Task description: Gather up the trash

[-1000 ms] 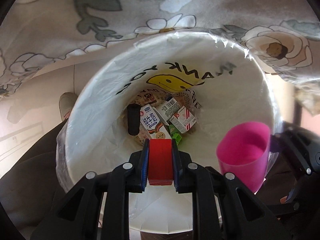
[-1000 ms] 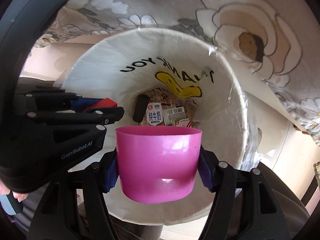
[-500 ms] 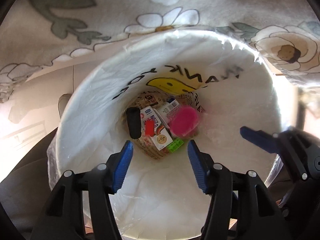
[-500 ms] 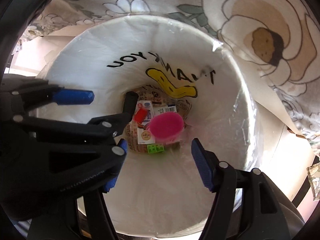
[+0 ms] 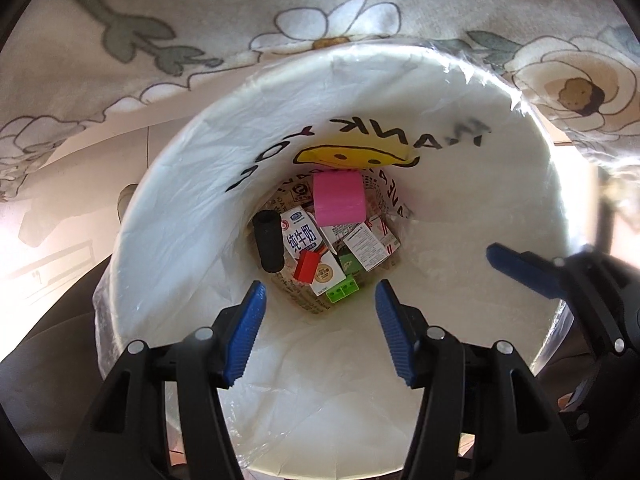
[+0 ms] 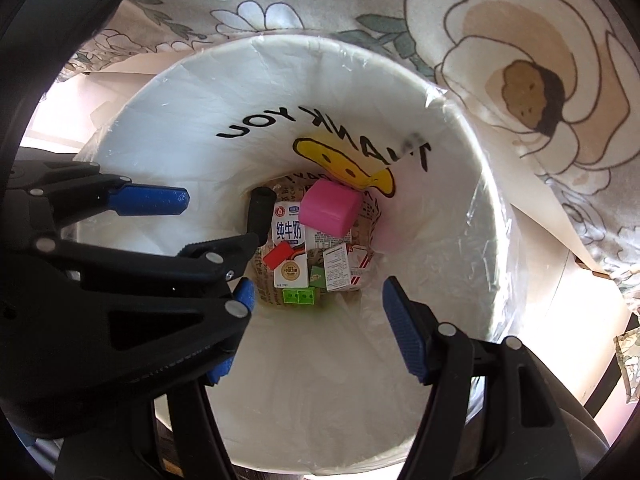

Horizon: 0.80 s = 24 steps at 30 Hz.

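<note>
A waste bin with a white liner (image 5: 188,208) printed "THANK YOU" fills both views. At its bottom lie a pink cup (image 5: 339,198) on its side, a small red block (image 5: 306,266), a green brick (image 5: 342,289), a black cylinder (image 5: 267,240) and milk cartons (image 5: 303,240). My left gripper (image 5: 319,300) hangs open and empty over the bin's mouth. My right gripper (image 6: 317,296) is open and empty too, beside it. The right wrist view shows the same liner (image 6: 160,140), pink cup (image 6: 330,208) and red block (image 6: 279,255), with the left gripper's blue pad (image 6: 148,200) at the left.
A flower-printed cloth (image 5: 200,20) hangs over the bin's far rim and spreads along the right (image 6: 520,60). Pale floor (image 5: 52,208) shows at the left. Dark fabric (image 5: 36,344) lies by the bin's near left side.
The left jaws let go of the red block and the right jaws let go of the pink cup. Both fell to the bin's bottom, and the cup rolled to the far side.
</note>
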Each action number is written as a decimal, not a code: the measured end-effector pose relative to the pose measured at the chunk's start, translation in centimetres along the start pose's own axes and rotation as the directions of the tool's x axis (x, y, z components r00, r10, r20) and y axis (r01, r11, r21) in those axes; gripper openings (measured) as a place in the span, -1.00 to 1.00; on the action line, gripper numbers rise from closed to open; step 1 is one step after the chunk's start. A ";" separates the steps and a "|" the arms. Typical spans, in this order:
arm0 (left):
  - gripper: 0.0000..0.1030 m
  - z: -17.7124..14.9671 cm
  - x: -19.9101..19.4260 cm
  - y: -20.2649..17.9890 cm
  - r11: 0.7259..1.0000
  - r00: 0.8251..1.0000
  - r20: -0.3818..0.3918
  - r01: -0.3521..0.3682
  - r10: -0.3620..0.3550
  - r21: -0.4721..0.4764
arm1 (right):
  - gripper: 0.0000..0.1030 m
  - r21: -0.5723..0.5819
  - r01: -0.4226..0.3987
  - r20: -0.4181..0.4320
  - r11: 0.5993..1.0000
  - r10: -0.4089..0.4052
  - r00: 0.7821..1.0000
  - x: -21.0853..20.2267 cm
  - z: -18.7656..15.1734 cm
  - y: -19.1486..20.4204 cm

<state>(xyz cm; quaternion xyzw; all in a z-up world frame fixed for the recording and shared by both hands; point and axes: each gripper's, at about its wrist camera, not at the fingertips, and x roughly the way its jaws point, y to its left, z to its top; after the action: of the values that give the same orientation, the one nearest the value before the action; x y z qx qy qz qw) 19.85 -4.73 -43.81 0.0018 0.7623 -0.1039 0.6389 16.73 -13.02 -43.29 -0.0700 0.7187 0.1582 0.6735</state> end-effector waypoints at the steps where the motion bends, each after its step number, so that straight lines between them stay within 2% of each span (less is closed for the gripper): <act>1: 0.15 -0.2 -0.1 0.0 1.000 1.000 0.003 -0.004 0.004 0.004 | 0.30 -0.004 -0.002 -0.002 1.000 0.002 1.000 -0.1 -0.1 0.1; 5: 0.17 -1.2 -1.2 0.3 1.000 1.000 0.008 -0.015 0.015 -0.002 | 0.30 -0.030 0.014 0.005 0.999 -0.014 1.000 -0.9 -0.7 1.0; 7: 0.18 -1.8 -2.3 0.4 1.000 1.000 0.015 0.016 -0.016 -0.023 | 0.30 -0.031 -0.007 0.014 1.000 0.007 1.000 -1.5 -1.1 1.3; 9: 0.18 -2.4 -4.1 0.3 1.000 0.998 0.065 0.011 -0.010 -0.010 | 0.30 -0.020 -0.029 0.019 0.999 0.029 0.999 -2.3 -1.4 1.3; 12: 0.18 -3.4 -6.7 -0.3 0.999 0.989 0.143 -0.038 0.036 0.013 | 0.30 -0.024 -0.025 0.063 0.999 0.027 0.998 -4.3 -1.9 1.5; 15: 0.18 -4.1 -9.1 -0.3 0.999 0.980 0.193 -0.048 0.045 0.010 | 0.30 -0.024 -0.014 0.110 1.000 0.016 0.994 -6.7 -2.5 1.7; 20: 0.18 -5.9 -13.9 -0.3 0.998 0.954 0.294 -0.064 0.057 0.016 | 0.30 -0.004 0.001 0.191 1.000 0.000 0.982 -11.8 -3.7 1.1; 24: 0.22 -7.9 -18.4 -0.5 0.998 0.925 0.377 -0.062 0.046 0.029 | 0.30 -0.012 0.043 0.286 0.999 -0.038 0.957 -17.2 -4.9 0.7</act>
<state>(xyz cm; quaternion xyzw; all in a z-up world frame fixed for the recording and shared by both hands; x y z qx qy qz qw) 15.45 -1.57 -24.48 0.0158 0.6232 -0.1001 0.7755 13.28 -15.84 -25.94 -0.0671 0.6108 0.1594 0.7726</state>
